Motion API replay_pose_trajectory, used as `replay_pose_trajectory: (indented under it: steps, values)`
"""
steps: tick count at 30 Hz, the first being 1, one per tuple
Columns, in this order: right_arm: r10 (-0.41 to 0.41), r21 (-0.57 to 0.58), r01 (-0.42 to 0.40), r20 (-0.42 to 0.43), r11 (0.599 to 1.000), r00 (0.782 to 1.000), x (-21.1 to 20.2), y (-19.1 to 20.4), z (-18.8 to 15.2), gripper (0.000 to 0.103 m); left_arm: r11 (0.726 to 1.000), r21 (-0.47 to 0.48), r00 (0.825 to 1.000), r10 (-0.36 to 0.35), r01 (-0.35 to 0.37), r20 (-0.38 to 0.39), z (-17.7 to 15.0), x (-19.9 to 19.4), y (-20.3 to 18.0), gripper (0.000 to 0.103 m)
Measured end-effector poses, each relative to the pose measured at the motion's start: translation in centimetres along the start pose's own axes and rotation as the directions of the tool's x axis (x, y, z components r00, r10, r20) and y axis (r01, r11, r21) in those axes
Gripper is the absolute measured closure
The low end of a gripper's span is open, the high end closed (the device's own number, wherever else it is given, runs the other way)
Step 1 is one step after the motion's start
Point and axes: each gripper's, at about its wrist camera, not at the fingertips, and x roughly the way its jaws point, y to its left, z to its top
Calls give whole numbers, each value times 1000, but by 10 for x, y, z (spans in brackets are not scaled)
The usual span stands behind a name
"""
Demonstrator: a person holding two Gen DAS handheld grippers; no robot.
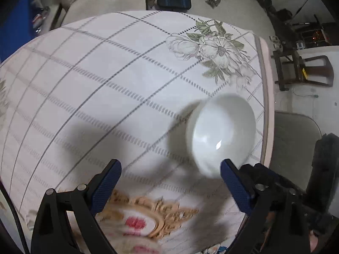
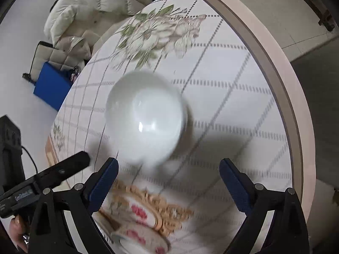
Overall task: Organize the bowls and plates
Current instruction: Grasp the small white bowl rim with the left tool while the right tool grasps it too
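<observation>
A plain white bowl (image 1: 222, 131) stands upright on the table's patterned cloth, near its right edge; it also shows in the right wrist view (image 2: 146, 116), just ahead of the fingers. A gold-rimmed dish with red flowers (image 1: 137, 218) lies close below both grippers, and it shows in the right wrist view (image 2: 144, 211) with a second, similar dish (image 2: 139, 241) in front of it. My left gripper (image 1: 170, 182) is open and empty; its right fingertip (image 1: 227, 169) is next to the bowl's near rim. My right gripper (image 2: 168, 180) is open and empty, just short of the bowl.
The tablecloth (image 1: 106, 89) has a grey grid and flower prints. The table's edge (image 1: 268, 105) runs close on the right. A chair seat (image 1: 294, 141) and a dark wooden chair (image 1: 305, 72) stand beyond it. A sofa with cushions (image 2: 89, 14) is behind.
</observation>
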Motion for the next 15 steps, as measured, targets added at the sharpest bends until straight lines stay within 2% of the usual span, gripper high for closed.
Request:
replay_pose_trajectory:
  steps: [3,5,6,8,9,11,12,13,15]
  values:
    - [-7,7,8,-40,1000,999,20,-7,20,25,1000,17,999,-4,5,-34,20,21,-6,11]
    - [1,2,-1,-67,1000,998,30,-9,27,34,999,45,999,10,-8,-45,27,30,-9,23]
    - [4,-7,-4,-79,1000,997,35,-8,30,38,998,61,999,17,-14,-50,30,33,-12,26]
    - [5,-19,-7,-88,1000,996,42,-6,32,50,996,87,998,11,-5,-63,32,39,-17,40]
    - [8,-30,-11,-94,999,996,46,-3,34,60,995,100,998,10,-3,-67,33,41,-20,45]
    - [-13,-46,8,-102,999,995,52,1,32,77,992,127,997,22,-12,-77,33,46,-26,69]
    - [-41,-62,35,-94,997,995,55,3,29,85,989,143,996,36,-24,-80,33,49,-30,75]
    - [-59,-79,53,-82,995,995,56,6,28,88,988,153,996,48,-36,-78,34,49,-34,80]
    - [-52,-85,45,-79,995,996,54,8,27,89,983,169,996,78,-69,-50,34,49,-40,81]
